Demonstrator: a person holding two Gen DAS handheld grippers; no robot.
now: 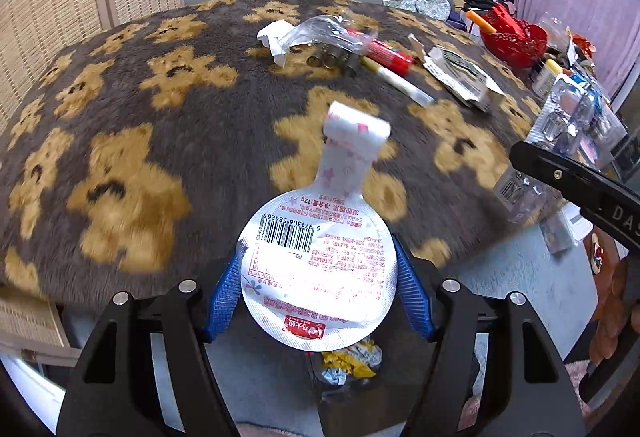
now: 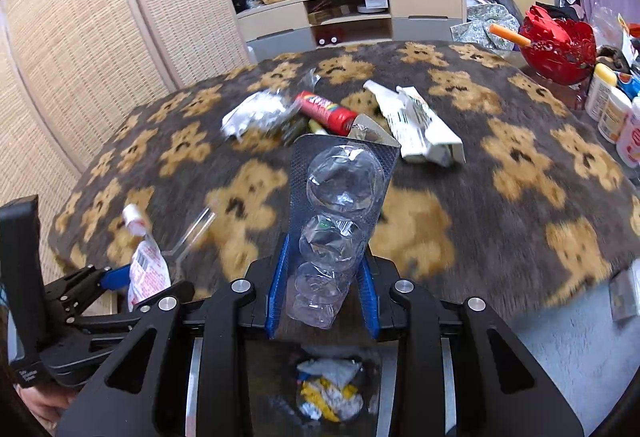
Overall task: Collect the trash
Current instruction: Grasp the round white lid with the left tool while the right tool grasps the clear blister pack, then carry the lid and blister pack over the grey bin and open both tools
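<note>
My left gripper point(image 1: 320, 273) pinches a round white foil lid with a barcode point(image 1: 316, 269), its tab pointing away over the near edge of the grey bear-patterned blanket point(image 1: 168, 109). My right gripper point(image 2: 324, 273) clamps a clear plastic blister strip point(image 2: 336, 213), long axis running forward. Both hang past the table edge, above crumpled wrappers point(image 2: 328, 389) in a bin below. More litter lies mid-blanket, with open room around it.
</note>
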